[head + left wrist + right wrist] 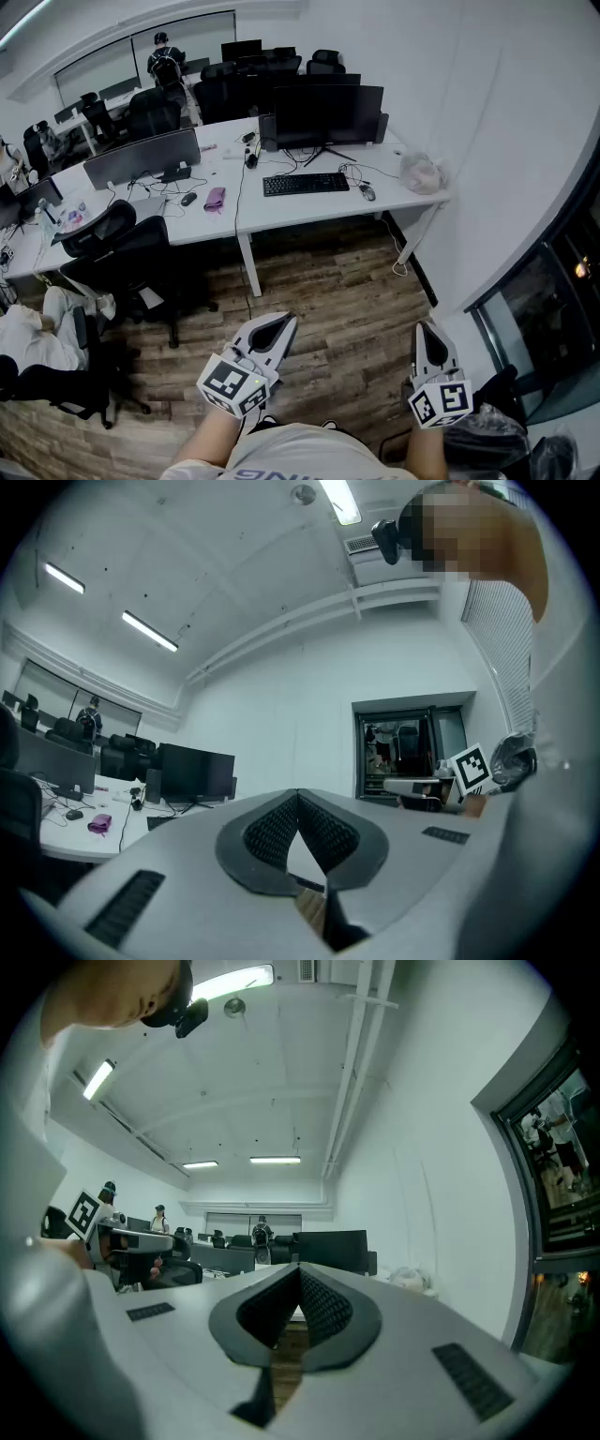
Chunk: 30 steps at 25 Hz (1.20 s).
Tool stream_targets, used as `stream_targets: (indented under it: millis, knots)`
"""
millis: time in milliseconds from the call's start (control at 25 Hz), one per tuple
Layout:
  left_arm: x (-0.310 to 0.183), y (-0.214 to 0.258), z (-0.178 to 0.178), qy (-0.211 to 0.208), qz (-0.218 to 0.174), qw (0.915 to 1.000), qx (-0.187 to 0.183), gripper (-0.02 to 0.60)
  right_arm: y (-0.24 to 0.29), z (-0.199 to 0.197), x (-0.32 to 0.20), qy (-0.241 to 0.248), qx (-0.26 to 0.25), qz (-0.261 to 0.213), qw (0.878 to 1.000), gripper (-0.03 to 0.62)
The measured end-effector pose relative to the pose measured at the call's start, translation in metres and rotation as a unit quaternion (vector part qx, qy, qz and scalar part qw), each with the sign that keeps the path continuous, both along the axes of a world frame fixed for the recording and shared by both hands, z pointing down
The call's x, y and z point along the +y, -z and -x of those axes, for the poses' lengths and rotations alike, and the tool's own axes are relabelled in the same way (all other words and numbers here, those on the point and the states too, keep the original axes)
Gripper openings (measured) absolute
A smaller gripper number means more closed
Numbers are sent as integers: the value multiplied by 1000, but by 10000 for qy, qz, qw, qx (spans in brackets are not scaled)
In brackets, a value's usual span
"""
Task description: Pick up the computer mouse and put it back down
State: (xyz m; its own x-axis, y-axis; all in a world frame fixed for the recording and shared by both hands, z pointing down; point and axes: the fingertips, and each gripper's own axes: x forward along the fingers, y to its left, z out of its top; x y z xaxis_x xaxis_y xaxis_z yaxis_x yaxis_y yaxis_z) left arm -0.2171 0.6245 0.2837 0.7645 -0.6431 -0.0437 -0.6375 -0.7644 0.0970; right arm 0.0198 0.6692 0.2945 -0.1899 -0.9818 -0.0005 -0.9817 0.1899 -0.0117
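Wood floor [337, 300] is spread between grippers and desk, with nothing standing in the way. White desk [309, 214] is seen at 12 o'clock. Black chair [141, 253] is parked at 9 o'clock. Monitor [328, 114] is set at the desk's rear, keyboard [306, 184] before it. Crumpled bag [422, 173] is noted at the desk's 3 o'clock end. Computer mouse [367, 192] lies on the desk, just at the keyboard's 3 o'clock. Left gripper [284, 321] and right gripper [427, 328] are held at 6 o'clock, well apart from the mouse, each with jaws pressed together on nothing.

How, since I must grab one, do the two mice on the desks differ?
The right mouse lies just right of the keyboard; the left mouse lies beside a purple pouch. The right mouse looks grey, the left mouse black. Both sit flat on the white desks.
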Motion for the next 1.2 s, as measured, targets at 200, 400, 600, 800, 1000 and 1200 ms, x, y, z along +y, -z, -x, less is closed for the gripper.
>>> stream_targets:
  millis: [200,400,600,800,1000,1200]
  knots:
    - [1,-2,-1,11,21,10000,-6,8,-2,-1,1,13,3,45,10000,20]
    - [0,-3,-1,-9,46,10000,-14,8,-4,1,1,10,5,70,10000,20]
    - [0,-4,3,9,54,10000,0,8,-4,5,0,32,-134,60,9999,20]
    - [-1,-4,6,17,55,10000,0,8,-4,8,-2,66,-186,74,9998,20]
    - [-1,-7,17,0,85,10000,13,8,-10,21,-4,90,-175,140,9997,21]
    - [-1,-16,35,-42,163,9999,-13,8,-20,41,-3,48,-193,269,9994,20]
